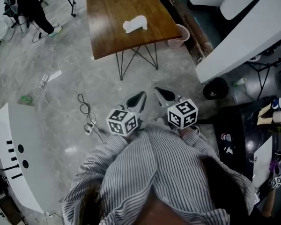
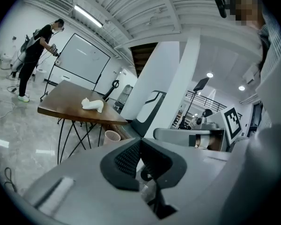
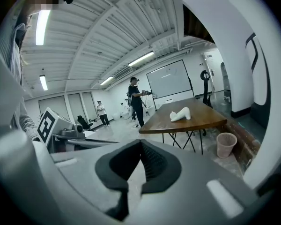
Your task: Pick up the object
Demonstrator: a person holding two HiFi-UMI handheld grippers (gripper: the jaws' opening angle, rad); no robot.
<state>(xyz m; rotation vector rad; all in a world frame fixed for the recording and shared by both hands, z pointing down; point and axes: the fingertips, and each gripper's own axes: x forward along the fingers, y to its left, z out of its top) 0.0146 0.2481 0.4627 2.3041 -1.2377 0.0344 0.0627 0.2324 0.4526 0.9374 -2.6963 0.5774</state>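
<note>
The object is a small white figure lying on a brown wooden table on black wire legs, far ahead of me. It also shows in the left gripper view as a white figure and in the right gripper view as a white figure. My left gripper and right gripper are held side by side close to my striped shirt, well short of the table. Both point toward it. Each has its dark jaws closed together with nothing between them, the left gripper and the right gripper alike.
A pink wastebasket stands by the table's right corner. Cables trail over the grey floor between me and the table. A white panel is at my left, large white units at the right. A person stands far left.
</note>
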